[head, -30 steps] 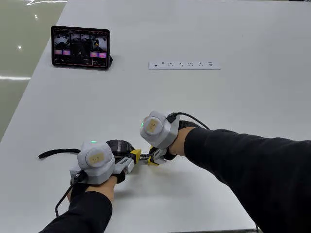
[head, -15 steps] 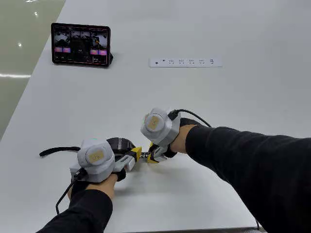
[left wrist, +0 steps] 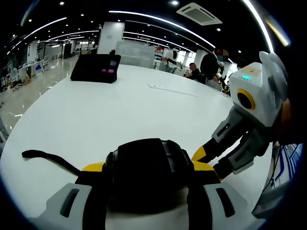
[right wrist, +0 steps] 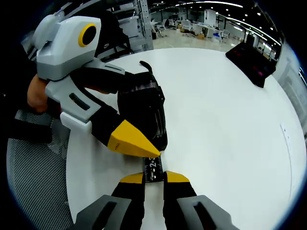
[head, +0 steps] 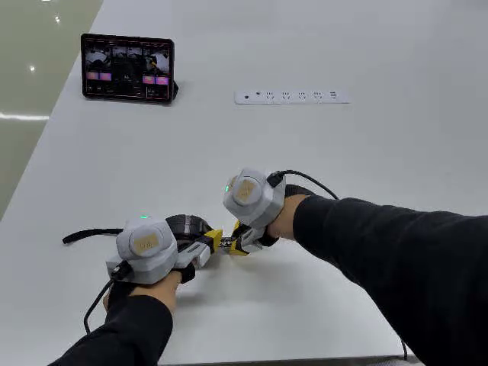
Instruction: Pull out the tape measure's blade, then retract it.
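The right gripper view shows what the head view hides: a short length of dark numbered blade (right wrist: 153, 166) drawn out of the black round tape measure case (right wrist: 144, 108), its end pinched between the yellow-tipped jaws of the right gripper (right wrist: 153, 178). In the left gripper view, the left gripper (left wrist: 148, 166) clamps the case from both sides, just beside the right one. One case, one black tablet (head: 127, 68) and one white power strip (head: 291, 97) sit on the white table (head: 366, 152).
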### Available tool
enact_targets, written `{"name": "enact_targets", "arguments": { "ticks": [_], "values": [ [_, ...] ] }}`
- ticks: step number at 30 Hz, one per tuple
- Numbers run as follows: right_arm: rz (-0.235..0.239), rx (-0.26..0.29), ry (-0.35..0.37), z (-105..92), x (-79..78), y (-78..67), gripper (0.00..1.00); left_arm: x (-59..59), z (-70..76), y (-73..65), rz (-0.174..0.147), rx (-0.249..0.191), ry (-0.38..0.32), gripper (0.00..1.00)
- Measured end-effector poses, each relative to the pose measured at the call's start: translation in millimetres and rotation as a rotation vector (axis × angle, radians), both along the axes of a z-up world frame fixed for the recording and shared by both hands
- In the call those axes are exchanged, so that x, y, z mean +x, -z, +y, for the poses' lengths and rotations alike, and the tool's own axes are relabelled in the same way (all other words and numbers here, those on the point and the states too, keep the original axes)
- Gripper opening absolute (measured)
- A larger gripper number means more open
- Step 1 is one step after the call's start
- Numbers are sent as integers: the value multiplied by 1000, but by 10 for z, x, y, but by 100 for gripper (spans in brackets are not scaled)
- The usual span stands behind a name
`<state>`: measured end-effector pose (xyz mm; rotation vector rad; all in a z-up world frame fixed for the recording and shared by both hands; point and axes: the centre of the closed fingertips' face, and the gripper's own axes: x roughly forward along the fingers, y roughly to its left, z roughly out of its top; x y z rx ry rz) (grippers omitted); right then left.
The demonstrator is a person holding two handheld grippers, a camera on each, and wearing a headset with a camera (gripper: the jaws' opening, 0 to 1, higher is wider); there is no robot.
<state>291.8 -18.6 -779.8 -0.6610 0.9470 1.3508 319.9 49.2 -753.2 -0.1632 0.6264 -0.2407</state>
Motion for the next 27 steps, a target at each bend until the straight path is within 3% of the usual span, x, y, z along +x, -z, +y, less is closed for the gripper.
{"name": "enact_targets", "arguments": {
  "ticks": [8,17,23,27],
  "values": [
    [-19,7,-40,7,4,-9,10,4,1,1,4,-10,1,63],
    [-20,-5,-24,25,5,0,11,-3,-3,7,4,3,8,63],
    [-9,11,7,30,2,2,11,-3,-27,0,-32,71,30,64],
    [-10,30,10,30,3,4,11,12,-8,0,-34,66,19,64]
  ]
}}
